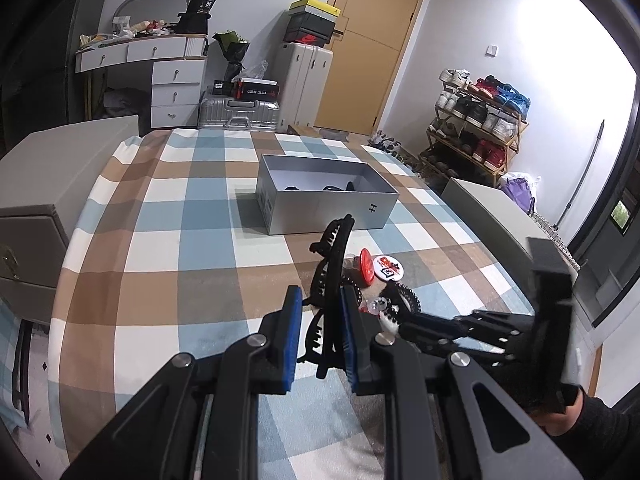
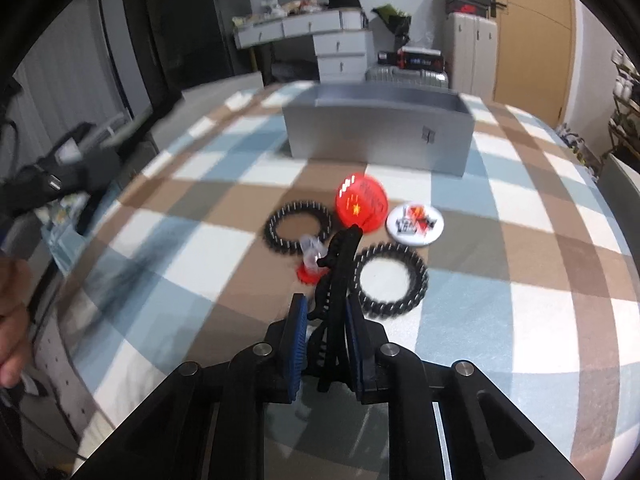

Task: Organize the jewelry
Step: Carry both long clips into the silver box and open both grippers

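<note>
My left gripper [image 1: 320, 304] is shut on a black hair claw clip [image 1: 332, 264], held above the checked cloth. My right gripper [image 2: 326, 312] is shut on another black hair claw clip [image 2: 338, 276]. On the cloth lie two black studded rings [image 2: 298, 226] [image 2: 388, 278], a red round badge [image 2: 362, 202], a white round badge [image 2: 414, 224] and a small red-based clear piece [image 2: 310, 264]. An open grey box [image 1: 320, 196] stands further back with dark items inside; it also shows in the right wrist view [image 2: 380, 136]. The right gripper's body [image 1: 500, 328] reaches in from the right.
The table [image 1: 160, 240] has a blue, brown and white checked cloth. Grey cabinets [image 1: 40, 200] flank it on the left and a grey box [image 1: 500, 216] on the right. Suitcases, drawers, a door and a shoe rack [image 1: 476, 128] stand behind.
</note>
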